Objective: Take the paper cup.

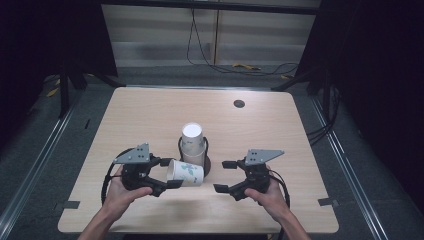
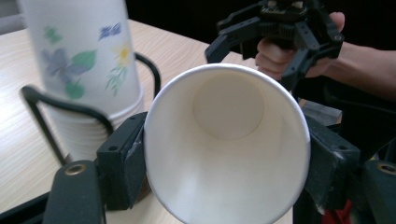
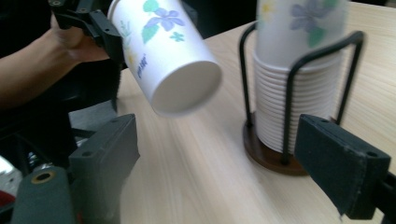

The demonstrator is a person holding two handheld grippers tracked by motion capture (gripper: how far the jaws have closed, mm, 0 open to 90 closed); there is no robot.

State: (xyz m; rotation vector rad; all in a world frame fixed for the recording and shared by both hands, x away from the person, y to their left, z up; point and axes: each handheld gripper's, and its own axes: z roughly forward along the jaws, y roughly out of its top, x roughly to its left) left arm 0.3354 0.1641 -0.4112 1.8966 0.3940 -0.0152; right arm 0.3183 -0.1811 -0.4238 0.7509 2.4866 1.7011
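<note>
High view — left gripper (image 1: 169, 173) clamps floral white paper cup (image 1: 186, 173) sideways | right gripper (image 1: 223, 176) wide open, empty | risk: squeeze crushes thin wall — cup slips

Light wooden table (image 1: 150, 115), rounded corners, round dark grommet hole (image 1: 239, 104) near far right edge. Grey carpeted floor (image 1: 95, 100) around it. Black cables (image 1: 200, 55) trailing along pale back wall (image 1: 160, 30). Yellow cable (image 1: 245, 66) on floor. Black tripod legs (image 1: 64, 90) far left.
</note>
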